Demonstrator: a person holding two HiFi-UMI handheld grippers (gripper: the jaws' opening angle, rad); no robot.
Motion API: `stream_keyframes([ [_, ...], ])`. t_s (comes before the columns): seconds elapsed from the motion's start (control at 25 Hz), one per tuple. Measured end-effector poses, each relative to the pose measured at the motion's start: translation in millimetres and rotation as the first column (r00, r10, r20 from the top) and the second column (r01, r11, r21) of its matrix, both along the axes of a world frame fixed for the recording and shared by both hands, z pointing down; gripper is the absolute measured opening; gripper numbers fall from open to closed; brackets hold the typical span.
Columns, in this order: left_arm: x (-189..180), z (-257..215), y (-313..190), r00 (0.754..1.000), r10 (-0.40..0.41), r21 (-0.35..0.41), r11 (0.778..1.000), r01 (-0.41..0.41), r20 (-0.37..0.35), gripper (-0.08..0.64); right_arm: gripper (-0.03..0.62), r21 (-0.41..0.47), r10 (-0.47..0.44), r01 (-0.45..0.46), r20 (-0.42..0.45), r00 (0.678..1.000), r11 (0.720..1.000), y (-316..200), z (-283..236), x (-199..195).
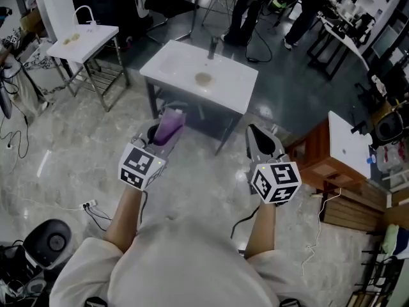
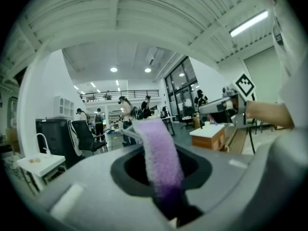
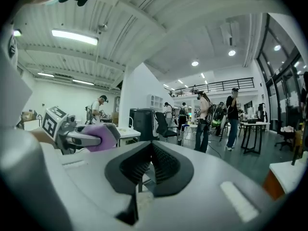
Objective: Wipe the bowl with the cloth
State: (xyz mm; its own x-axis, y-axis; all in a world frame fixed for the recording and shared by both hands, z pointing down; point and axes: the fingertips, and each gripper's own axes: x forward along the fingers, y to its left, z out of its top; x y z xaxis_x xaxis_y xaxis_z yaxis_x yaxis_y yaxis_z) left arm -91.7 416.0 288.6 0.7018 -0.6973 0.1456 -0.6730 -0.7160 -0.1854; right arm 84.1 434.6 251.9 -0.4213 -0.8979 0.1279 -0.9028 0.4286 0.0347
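A purple cloth [image 1: 169,125] sticks up from my left gripper [image 1: 161,133], whose jaws are shut on it. In the left gripper view the cloth [image 2: 161,160] rises as a fuzzy strip between the dark pads. My right gripper [image 1: 257,136] is held level beside it, shut with nothing between its ribbed pads [image 3: 163,163]. From the right gripper view the cloth [image 3: 102,135] shows at the left. Ahead stands a white sink table [image 1: 230,91] with a tap [image 1: 213,46] and a small round brownish thing [image 1: 203,78] on top; whether that is the bowl I cannot tell.
A second white table [image 1: 96,43] on a metal frame stands at the far left. A wooden cabinet [image 1: 323,162] with a white top is to the right. Cables [image 1: 96,213] run over the marble floor. People stand at desks in the background.
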Motion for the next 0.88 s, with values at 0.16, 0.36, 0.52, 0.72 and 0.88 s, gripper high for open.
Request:
stream_keyframes([
  [0.16, 15, 3, -5, 1.0, -0.001, -0.004, 1.0, 0.001, 0.0, 0.094, 0.006, -0.03, -0.023, 0.021, -0.037, 0.999, 0.999, -5, 14, 8],
  [0.36, 37, 10, -4, 1.0, -0.007, -0.014, 1.0, 0.007, -0.007, 0.094, 0.006, 0.009, -0.023, 0.024, -0.064, 0.998, 1.0, -9, 14, 26],
  [0.52, 51, 16, -2, 1.0, -0.028, -0.007, 1.0, 0.028, 0.012, 0.094, 0.006, 0.014, -0.029, 0.03, -0.044, 0.999, 0.999, -16, 17, 45],
  [0.72, 57, 28, -5, 0.998, -0.06, -0.032, 0.998, 0.06, -0.003, 0.094, 0.006, -0.012, -0.073, 0.072, -0.024, 0.997, 0.997, -26, 29, 50],
  [0.88, 52, 35, -23, 0.997, -0.082, -0.053, 0.995, 0.082, 0.001, 0.094, 0.006, -0.061, -0.106, 0.105, -0.022, 0.994, 0.993, -43, 42, 45],
])
